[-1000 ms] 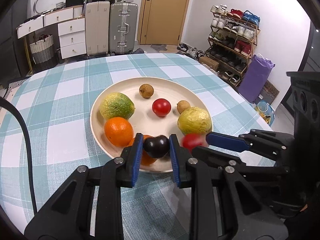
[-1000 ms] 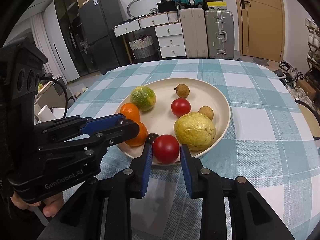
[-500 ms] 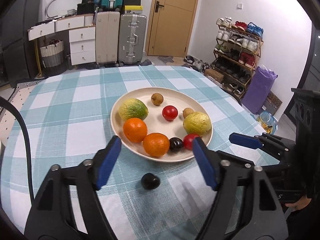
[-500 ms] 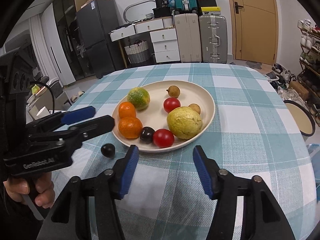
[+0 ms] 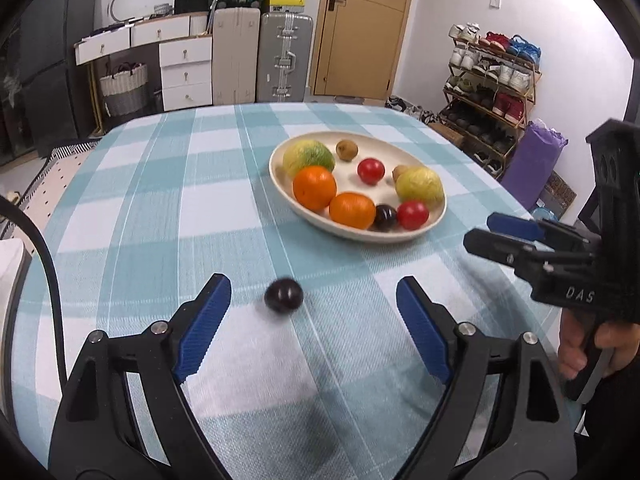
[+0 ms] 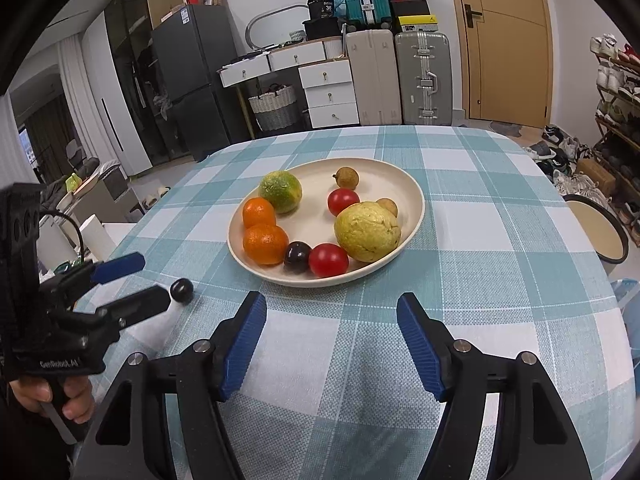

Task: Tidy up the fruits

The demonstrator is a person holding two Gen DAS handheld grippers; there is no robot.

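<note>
A cream plate (image 5: 280, 184) (image 6: 412, 196) on the checked tablecloth holds two oranges (image 5: 314, 187), a green citrus (image 6: 280, 192), a yellow guava (image 6: 367, 231), two red tomatoes (image 6: 328, 260), a dark plum (image 6: 297, 256) and two small brown longans (image 6: 346, 178). A second dark plum (image 5: 283, 295) (image 6: 182, 291) lies loose on the cloth left of the plate. My left gripper (image 5: 314, 328) (image 6: 134, 280) is open, the loose plum just ahead between its fingers. My right gripper (image 6: 331, 340) (image 5: 500, 234) is open and empty, short of the plate.
The round table's edge curves close on the left and right. A stool (image 6: 596, 228) stands right of the table, a shoe rack (image 5: 492, 84) beyond it. Suitcases (image 6: 400, 76) and drawers stand at the far wall.
Both grippers opened and let go a plum and a tomato on the plate, then drew back. The left gripper swung left, bringing the loose plum between its fingers.
</note>
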